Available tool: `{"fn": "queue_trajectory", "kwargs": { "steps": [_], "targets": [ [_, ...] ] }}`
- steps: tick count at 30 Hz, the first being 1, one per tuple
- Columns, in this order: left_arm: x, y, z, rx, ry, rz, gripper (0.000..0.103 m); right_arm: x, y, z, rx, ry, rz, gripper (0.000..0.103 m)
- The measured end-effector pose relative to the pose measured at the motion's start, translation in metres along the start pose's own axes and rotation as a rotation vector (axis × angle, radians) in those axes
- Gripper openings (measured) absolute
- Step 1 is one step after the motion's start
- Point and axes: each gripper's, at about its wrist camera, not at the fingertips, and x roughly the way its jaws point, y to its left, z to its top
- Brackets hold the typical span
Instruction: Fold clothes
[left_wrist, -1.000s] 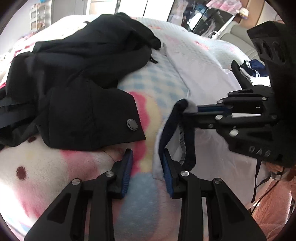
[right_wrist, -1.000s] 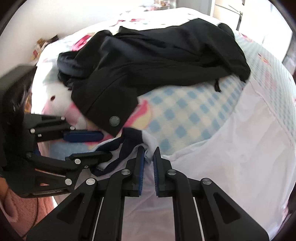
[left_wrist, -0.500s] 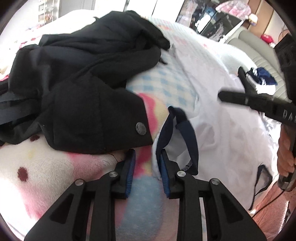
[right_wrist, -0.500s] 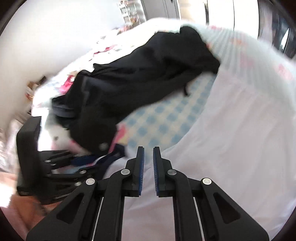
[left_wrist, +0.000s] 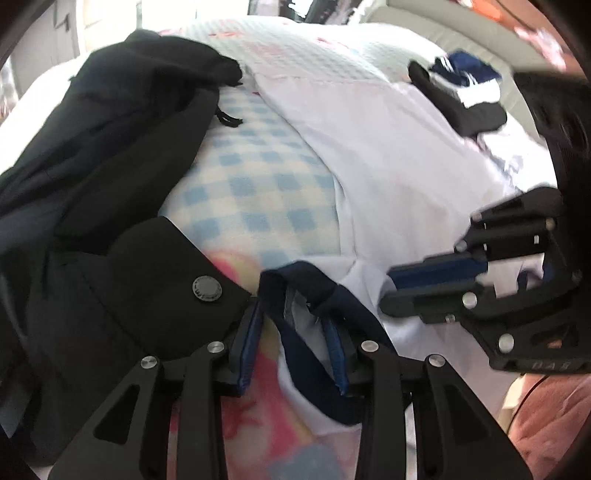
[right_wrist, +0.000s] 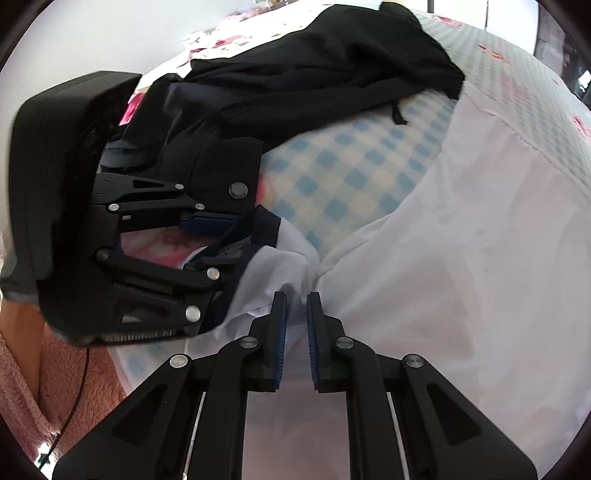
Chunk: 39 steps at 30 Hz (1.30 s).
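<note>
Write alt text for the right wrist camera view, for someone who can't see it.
The right gripper pinches a bunched fold of a white shirt spread on a bed, while the left gripper at left straddles the shirt's navy collar, jaws apart. Behind them a black jacket lies crumpled over a blue checked blanket.

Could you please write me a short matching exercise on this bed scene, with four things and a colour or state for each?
1. white shirt
2. black jacket
3. left gripper
4. blanket

A. blue and cream checks
B. open around the navy collar
C. heaped, with a metal snap button
D. spread out, its fabric between the right gripper's fingers

Pairs: 1-D, 2-C, 3-B, 4-A
</note>
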Motion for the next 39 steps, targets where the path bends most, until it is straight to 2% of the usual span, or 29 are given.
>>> {"fn": "queue_trajectory", "kwargs": {
  "steps": [2, 5, 7, 8, 9, 12, 13, 15, 20, 22, 24, 29, 33, 36, 39],
  "targets": [
    [-0.001, 0.005, 0.005, -0.043, -0.033, -0.033, 0.035, 0.003, -0.001, 0.001, -0.005, 0.021, -0.007, 0.017],
    [-0.002, 0.012, 0.011, -0.105, -0.083, -0.07, 0.035, 0.006, 0.002, 0.005, -0.032, 0.029, -0.025, 0.018],
    [0.0, 0.013, 0.01, -0.109, -0.083, -0.062, 0.035, 0.003, 0.003, 0.01, -0.044, 0.004, -0.036, 0.025],
    [0.001, 0.013, 0.01, -0.112, -0.083, -0.058, 0.035, 0.003, 0.004, 0.013, -0.047, -0.011, -0.043, 0.033],
    [0.002, 0.013, 0.01, -0.114, -0.083, -0.054, 0.035, 0.006, 0.005, 0.017, -0.055, -0.007, -0.04, 0.037],
    [0.001, 0.017, 0.006, -0.136, -0.085, -0.053, 0.033, 0.015, 0.009, 0.028, -0.082, 0.008, -0.023, 0.036],
    [-0.003, 0.024, 0.003, -0.173, -0.093, -0.082, 0.033, 0.017, 0.009, 0.032, -0.083, 0.001, -0.002, 0.036],
    [-0.012, 0.036, 0.001, -0.243, -0.125, -0.135, 0.033, 0.02, 0.008, 0.039, -0.074, -0.008, 0.031, 0.026],
    [-0.038, 0.06, -0.008, -0.343, -0.222, -0.082, 0.038, 0.03, -0.001, 0.053, 0.006, -0.03, 0.004, 0.025],
    [-0.038, 0.062, -0.012, -0.336, -0.207, -0.11, 0.039, 0.034, -0.004, 0.058, 0.039, -0.035, 0.019, 0.025],
    [-0.039, 0.062, -0.016, -0.322, -0.187, -0.143, 0.044, 0.039, -0.006, 0.063, 0.066, -0.034, 0.018, 0.025],
    [-0.045, 0.048, -0.031, -0.244, -0.155, -0.157, 0.044, 0.047, -0.013, 0.068, 0.161, -0.036, 0.069, 0.025],
    [-0.05, 0.036, -0.044, -0.18, -0.131, -0.163, 0.044, 0.045, -0.013, 0.065, 0.174, -0.042, 0.036, 0.025],
    [-0.053, 0.028, -0.051, -0.138, -0.115, -0.165, 0.044, 0.036, -0.012, 0.065, 0.187, -0.091, -0.026, 0.025],
    [-0.05, 0.024, -0.051, -0.119, -0.11, -0.154, 0.044, 0.032, -0.014, 0.066, 0.225, -0.108, -0.014, 0.026]
  ]
}}
